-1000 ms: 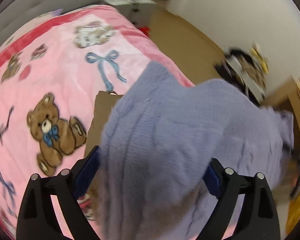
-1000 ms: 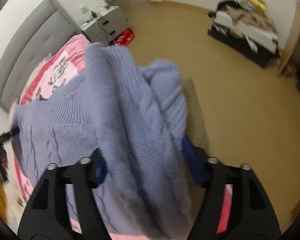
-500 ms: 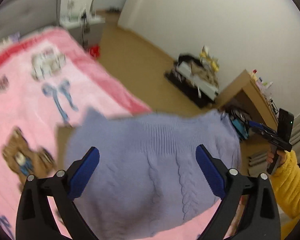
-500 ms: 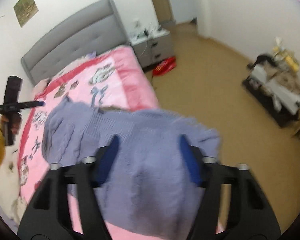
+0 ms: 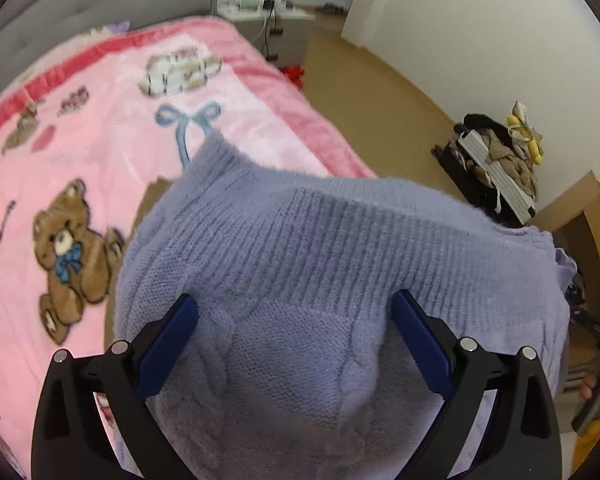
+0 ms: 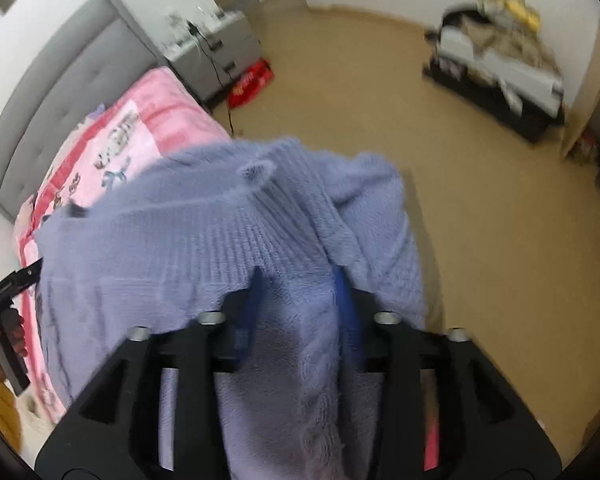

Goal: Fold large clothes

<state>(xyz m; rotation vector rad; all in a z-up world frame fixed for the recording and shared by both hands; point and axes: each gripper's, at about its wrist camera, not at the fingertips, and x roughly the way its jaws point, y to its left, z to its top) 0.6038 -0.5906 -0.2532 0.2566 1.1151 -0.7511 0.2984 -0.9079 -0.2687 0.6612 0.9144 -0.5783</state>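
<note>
Two grippers meet one sweater (image 5: 332, 248): the left gripper (image 5: 296, 312) stands wide apart around loose knit, the right gripper (image 6: 296, 280) pinches a fold. The sweater fills lower centre; pink blanket (image 5: 100, 140) lies upper left.

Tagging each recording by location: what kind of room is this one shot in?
A bedroom, most likely: a bed with a pink teddy-bear blanket, a grey padded headboard and a nightstand beside it.
</note>
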